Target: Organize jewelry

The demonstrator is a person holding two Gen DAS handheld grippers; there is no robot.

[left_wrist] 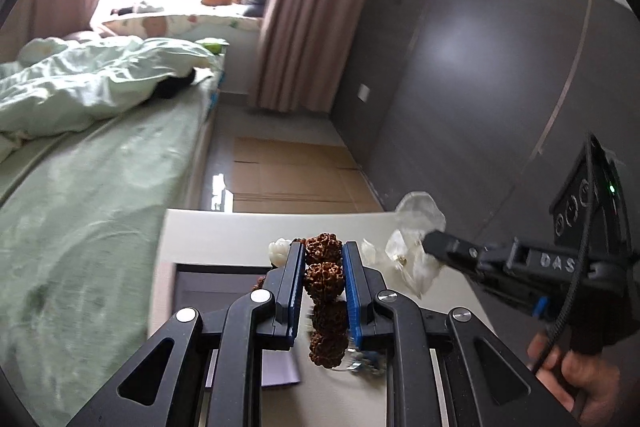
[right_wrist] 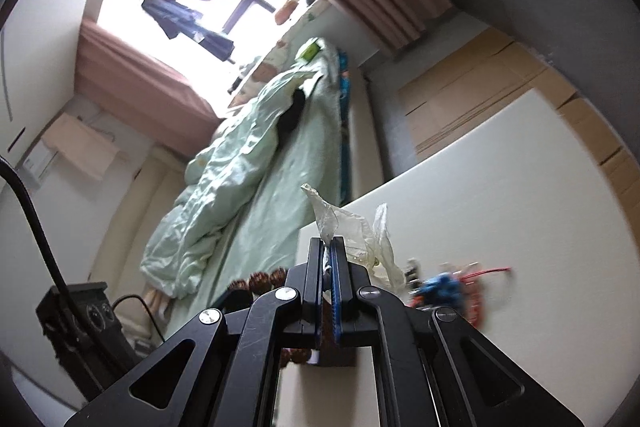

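Observation:
My left gripper [left_wrist: 323,251] is shut on a bracelet of large knobbly brown beads [left_wrist: 325,283], held above the white table [left_wrist: 224,235]. A white bead [left_wrist: 279,250] of the strand shows left of the fingers. My right gripper [right_wrist: 329,245] is shut on a clear plastic bag [right_wrist: 352,227]; in the left wrist view it [left_wrist: 434,241] comes in from the right, gripping the bag [left_wrist: 416,227]. The brown beads [right_wrist: 256,283] also show left of the right gripper. A blue and red jewelry piece [right_wrist: 448,287] lies blurred on the table at the right.
A dark tray or box [left_wrist: 216,283] sits on the table at the left. A bed with a green duvet [left_wrist: 80,99] stands beside the table. Flattened cardboard [left_wrist: 288,171] lies on the floor beyond. A grey wall panel [left_wrist: 460,87] is at the right.

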